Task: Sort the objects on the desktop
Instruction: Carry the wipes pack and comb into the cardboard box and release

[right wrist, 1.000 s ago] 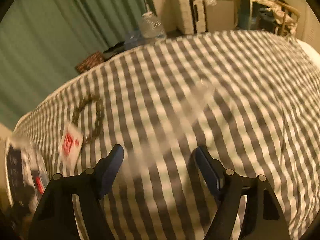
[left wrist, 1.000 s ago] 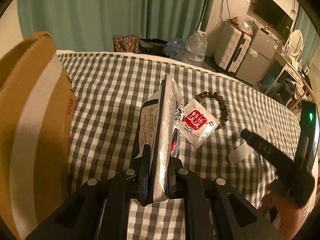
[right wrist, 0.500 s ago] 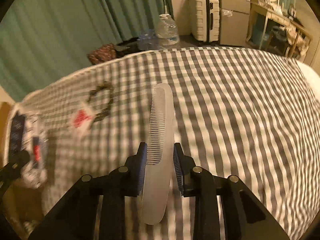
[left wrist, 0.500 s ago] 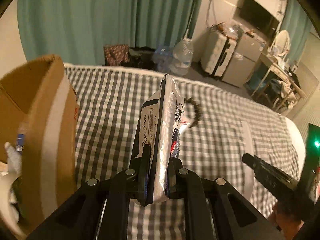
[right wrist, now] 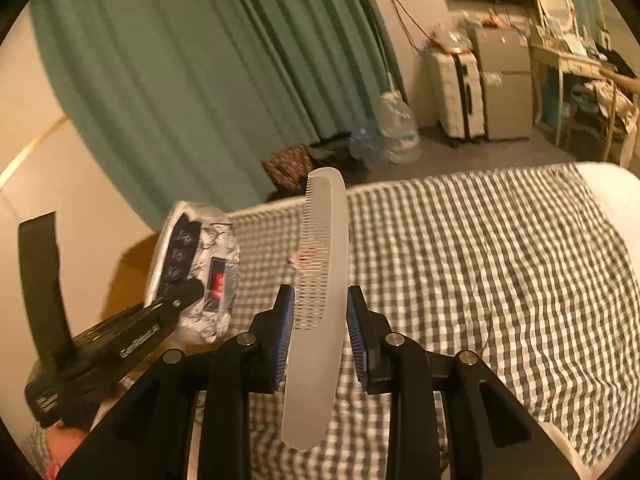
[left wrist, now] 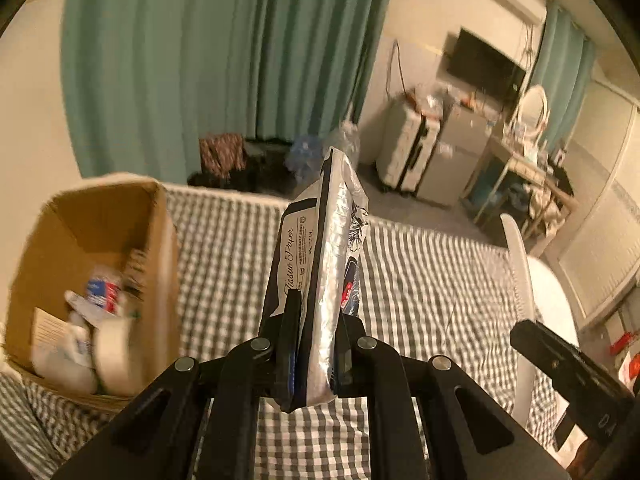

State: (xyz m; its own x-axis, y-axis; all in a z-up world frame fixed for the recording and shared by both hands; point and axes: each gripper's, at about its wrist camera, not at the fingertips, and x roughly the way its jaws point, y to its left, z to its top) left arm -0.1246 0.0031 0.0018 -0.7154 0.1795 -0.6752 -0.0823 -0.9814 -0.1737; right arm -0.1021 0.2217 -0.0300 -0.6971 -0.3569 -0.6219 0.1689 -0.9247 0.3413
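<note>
My left gripper is shut on a black-and-silver tissue paper pack and holds it upright above the checked bedcover. An open cardboard box stands just left of it, with several small items inside. My right gripper is shut on a translucent white comb, teeth to the left, lifted off the bedcover. In the right wrist view the tissue pack and the left gripper show at left. In the left wrist view the comb rises at right.
Beyond the bed's far edge are green curtains, a patterned bag, large water bottles, a white suitcase and a cluttered desk. A person's hand shows at the lower left of the right wrist view.
The right gripper closed on the comb and lifted it off the bedcover. Both grippers rose, and the left one, still holding the tissue pack, now looks into the box.
</note>
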